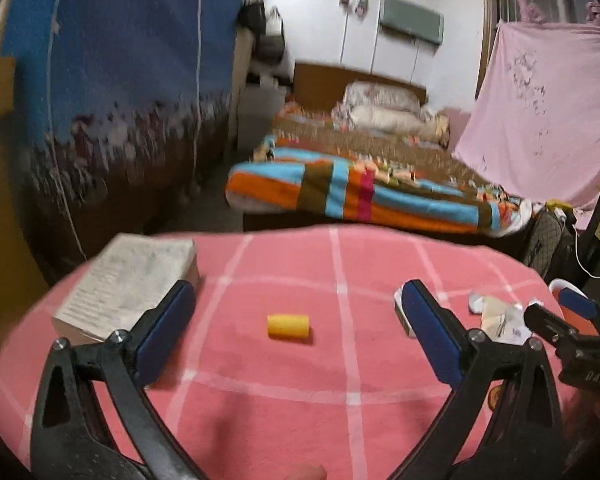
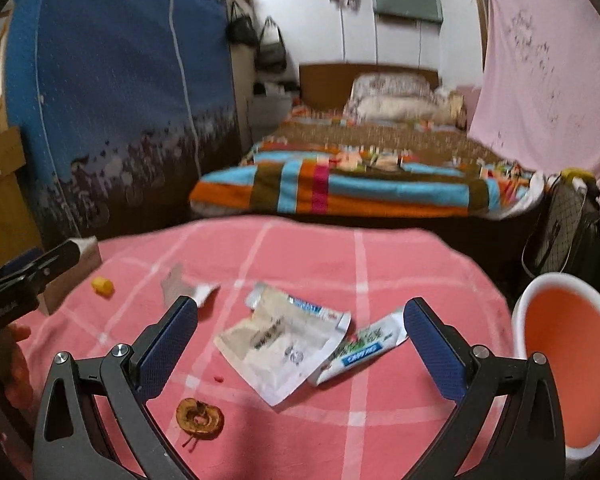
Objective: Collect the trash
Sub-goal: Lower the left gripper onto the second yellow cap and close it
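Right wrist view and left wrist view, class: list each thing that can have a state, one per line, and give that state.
left gripper: open, holding nothing.
right gripper: open, holding nothing.
yellow cylinder: lying on its side.
white wrapper: torn open, lying flat.
toothpaste tube: squeezed flat, lying down.
brown fruit slice: dried, lying flat.
bin: upright, nothing visible inside.
book: closed, lying flat.
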Demonstrator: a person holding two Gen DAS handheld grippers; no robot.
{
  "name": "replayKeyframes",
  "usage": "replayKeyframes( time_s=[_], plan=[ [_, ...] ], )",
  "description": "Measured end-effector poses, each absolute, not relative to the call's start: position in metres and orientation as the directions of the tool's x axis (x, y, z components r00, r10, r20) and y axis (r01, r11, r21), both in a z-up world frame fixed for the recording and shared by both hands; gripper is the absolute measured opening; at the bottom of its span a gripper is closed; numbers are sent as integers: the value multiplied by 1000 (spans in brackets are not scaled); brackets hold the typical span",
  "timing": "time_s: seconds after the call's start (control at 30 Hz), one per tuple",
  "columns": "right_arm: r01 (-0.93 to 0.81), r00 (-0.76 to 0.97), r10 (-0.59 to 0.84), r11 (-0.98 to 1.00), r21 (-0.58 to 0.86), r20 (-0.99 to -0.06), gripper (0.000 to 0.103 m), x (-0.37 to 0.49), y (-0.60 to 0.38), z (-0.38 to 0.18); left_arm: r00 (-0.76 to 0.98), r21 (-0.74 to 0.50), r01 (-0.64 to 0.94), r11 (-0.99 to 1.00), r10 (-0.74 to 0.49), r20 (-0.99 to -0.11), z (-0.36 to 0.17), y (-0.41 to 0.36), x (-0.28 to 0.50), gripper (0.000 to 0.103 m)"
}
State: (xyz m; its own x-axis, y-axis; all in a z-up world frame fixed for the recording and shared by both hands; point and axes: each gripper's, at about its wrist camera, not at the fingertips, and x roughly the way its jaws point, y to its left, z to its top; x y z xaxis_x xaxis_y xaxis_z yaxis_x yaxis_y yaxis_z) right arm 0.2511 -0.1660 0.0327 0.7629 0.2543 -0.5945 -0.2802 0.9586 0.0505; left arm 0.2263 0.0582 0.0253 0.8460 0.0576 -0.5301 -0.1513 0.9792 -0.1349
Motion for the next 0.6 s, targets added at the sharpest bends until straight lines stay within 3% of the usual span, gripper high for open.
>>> replayKeyframes(
  time_s=[0.23,0.33,0.5,0.6],
  plan=[
    [-323,666,260,946,44,-699,103,267,-154,16,758,-164,-152,975,9,-652,6,62,249,72],
    [-334,641,257,942,40,-723,103,269,-150,11,712,-197,-167,966,-20,-702,-4,67,258,61],
    [-346,644,243,938,7,-726,99,267,-145,11,703,-263,-185,947,-59,-709,-8,76,260,47],
    [-350,648,235,937,-10,-725,95,264,-142,11,701,-267,-176,947,-70,-710,-8,76,259,23]
  ],
)
